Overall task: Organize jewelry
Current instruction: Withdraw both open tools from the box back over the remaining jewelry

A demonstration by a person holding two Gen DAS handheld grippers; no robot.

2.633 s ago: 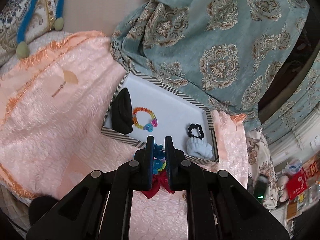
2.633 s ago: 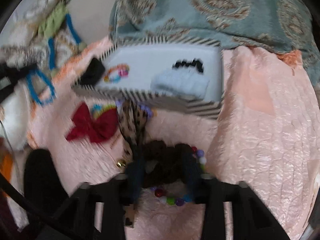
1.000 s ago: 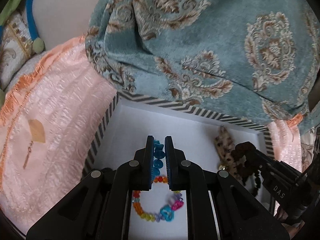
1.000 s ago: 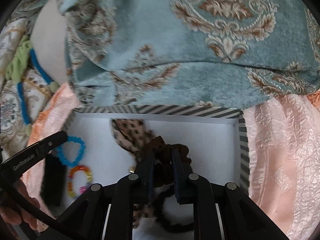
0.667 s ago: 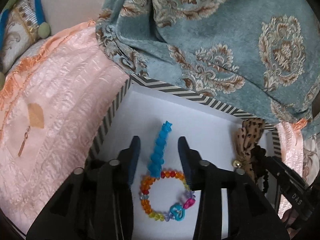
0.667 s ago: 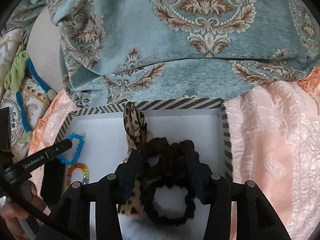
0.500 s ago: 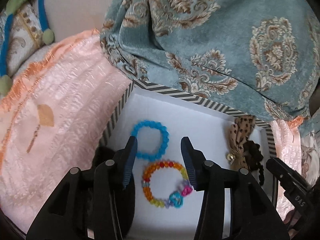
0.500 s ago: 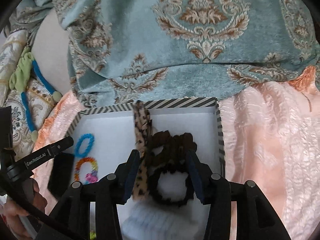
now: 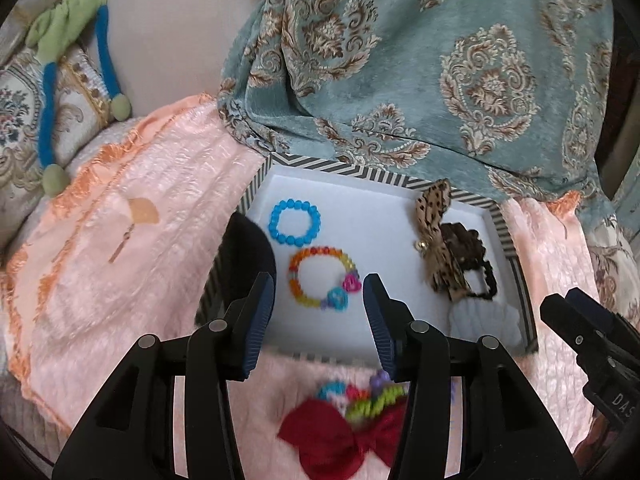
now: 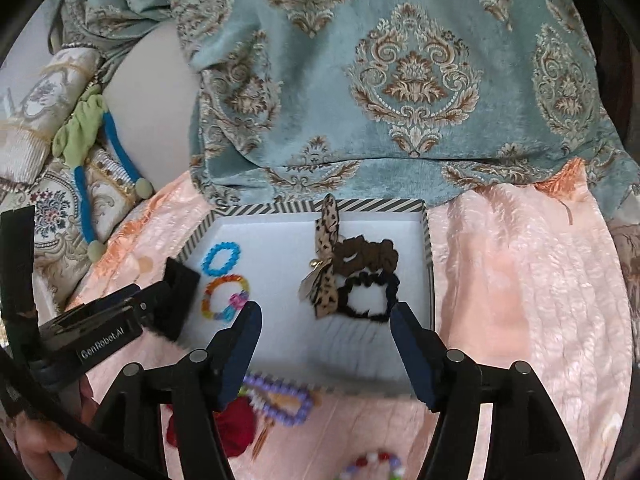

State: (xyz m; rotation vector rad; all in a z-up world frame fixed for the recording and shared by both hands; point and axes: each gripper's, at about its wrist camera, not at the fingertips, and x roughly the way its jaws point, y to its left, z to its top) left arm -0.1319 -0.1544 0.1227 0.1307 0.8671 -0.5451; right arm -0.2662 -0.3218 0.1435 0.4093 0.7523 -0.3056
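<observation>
Two beaded rings, blue bracelet (image 9: 295, 223), rainbow bracelet (image 9: 322, 276), smooth striped-rim tray (image 9: 352, 172)

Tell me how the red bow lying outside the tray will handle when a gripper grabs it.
The red bow looks like soft fabric, so it will probably flop and squash rather than hold shape. It seems light. Beaded pieces lie against it, so they may drag along.

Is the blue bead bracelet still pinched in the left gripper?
No, the left gripper is open and empty, and the blue bead bracelet lies flat inside the striped tray.
</observation>
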